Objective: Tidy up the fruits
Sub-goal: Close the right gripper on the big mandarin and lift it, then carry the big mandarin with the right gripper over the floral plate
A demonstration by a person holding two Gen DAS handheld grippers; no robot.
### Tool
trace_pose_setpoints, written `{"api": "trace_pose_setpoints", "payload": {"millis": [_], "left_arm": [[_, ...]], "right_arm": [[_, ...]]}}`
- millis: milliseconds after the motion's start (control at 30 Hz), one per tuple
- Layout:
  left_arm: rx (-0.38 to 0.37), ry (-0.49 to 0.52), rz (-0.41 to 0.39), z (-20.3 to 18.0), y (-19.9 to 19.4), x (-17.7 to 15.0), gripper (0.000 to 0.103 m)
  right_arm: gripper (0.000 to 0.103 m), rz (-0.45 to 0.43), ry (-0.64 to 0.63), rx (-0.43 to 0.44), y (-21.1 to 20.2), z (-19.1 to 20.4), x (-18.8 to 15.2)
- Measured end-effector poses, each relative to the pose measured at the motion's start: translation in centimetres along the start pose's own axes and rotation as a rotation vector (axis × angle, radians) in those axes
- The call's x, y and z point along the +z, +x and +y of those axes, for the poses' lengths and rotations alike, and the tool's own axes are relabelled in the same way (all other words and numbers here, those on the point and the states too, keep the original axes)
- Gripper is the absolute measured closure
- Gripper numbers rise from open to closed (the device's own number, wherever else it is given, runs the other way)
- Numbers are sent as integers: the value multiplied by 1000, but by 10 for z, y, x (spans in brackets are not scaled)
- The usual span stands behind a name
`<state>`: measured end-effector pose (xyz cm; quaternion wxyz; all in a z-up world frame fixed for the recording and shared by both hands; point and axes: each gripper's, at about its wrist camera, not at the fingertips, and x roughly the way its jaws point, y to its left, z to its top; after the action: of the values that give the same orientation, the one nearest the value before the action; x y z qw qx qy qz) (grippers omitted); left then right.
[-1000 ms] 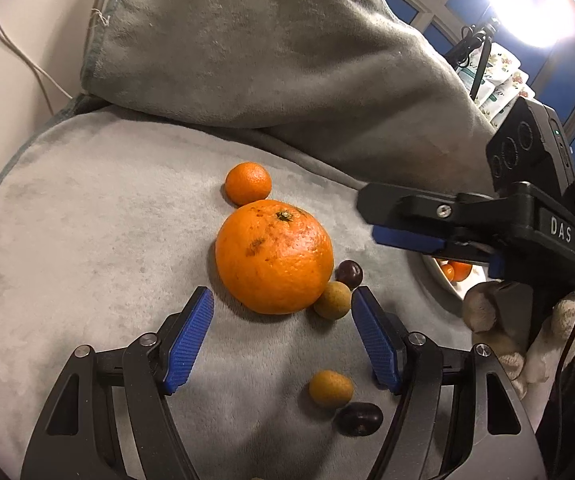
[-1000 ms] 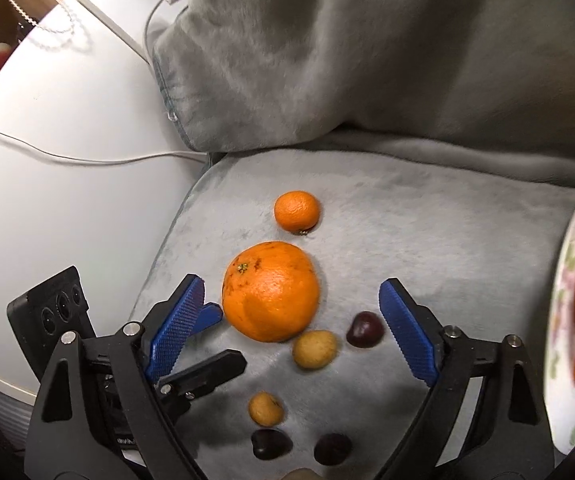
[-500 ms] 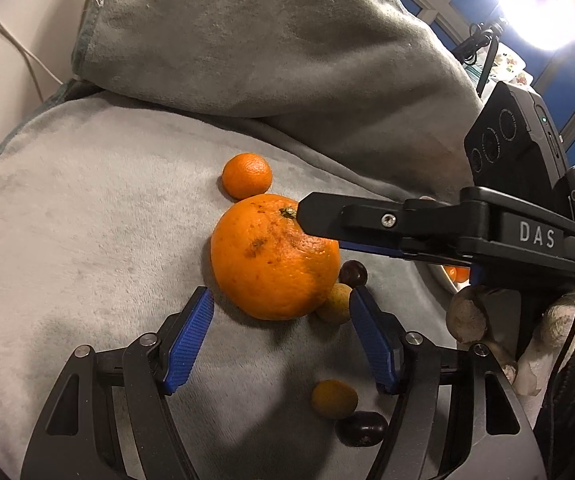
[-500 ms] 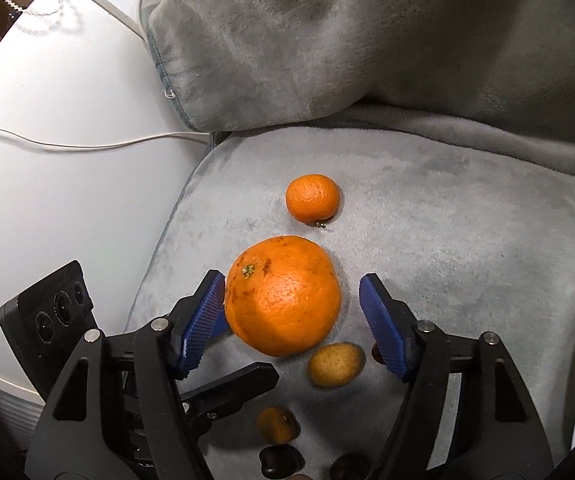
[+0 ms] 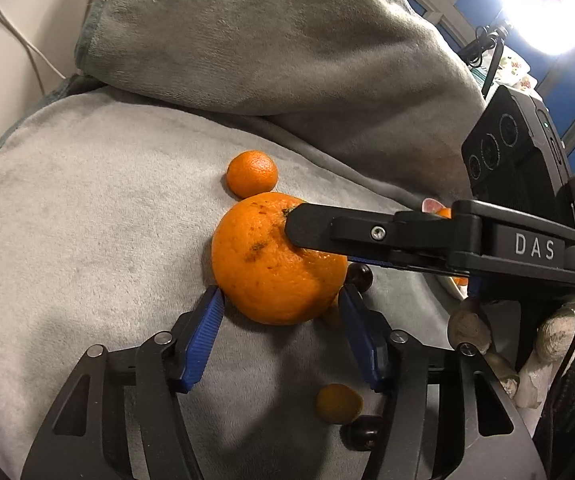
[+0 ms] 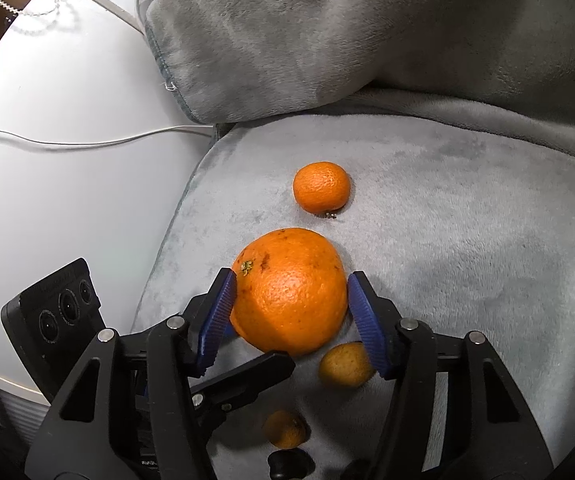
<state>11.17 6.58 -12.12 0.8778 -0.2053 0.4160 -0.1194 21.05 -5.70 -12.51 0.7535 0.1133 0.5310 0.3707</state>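
Note:
A large orange (image 5: 275,264) (image 6: 291,292) lies on a grey plush cushion (image 5: 87,208) (image 6: 467,220). My right gripper (image 6: 290,300) has both blue pads against the orange's sides, shut on it. In the left wrist view its black finger (image 5: 347,232) lies across the orange's top. My left gripper (image 5: 279,300) is open, its blue pads just short of the orange on either side. A small mandarin (image 5: 252,173) (image 6: 322,187) sits just beyond the orange.
Small yellow-brown fruits (image 6: 345,364) (image 5: 339,403) (image 6: 286,428) and dark round ones (image 5: 359,274) (image 5: 363,432) lie near the grippers. A grey pillow (image 5: 267,48) rises behind. A plate with fruit (image 5: 453,280) is at the right, mostly hidden. A white table (image 6: 47,168) with a cable is left.
My right gripper moved forward and closed its pads onto the large orange. My left gripper crept closer to the orange, still open.

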Motion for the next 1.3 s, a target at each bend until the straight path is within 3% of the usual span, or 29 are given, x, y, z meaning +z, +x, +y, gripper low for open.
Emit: {"api": "trace_pose_setpoints", "payload": {"millis": [567, 933, 1300], "left_arm": [[-16, 34, -35, -20, -14, -6, 46], [-62, 97, -43, -65, -17, -10, 46], [-125, 179, -11, -124, 4, -10, 46]], "right_arm": [[43, -66, -40, -15, -34, 10, -11], [43, -149, -35, -48, -85, -2, -30], [43, -231, 1, -92, -139, -35, -54]]}}
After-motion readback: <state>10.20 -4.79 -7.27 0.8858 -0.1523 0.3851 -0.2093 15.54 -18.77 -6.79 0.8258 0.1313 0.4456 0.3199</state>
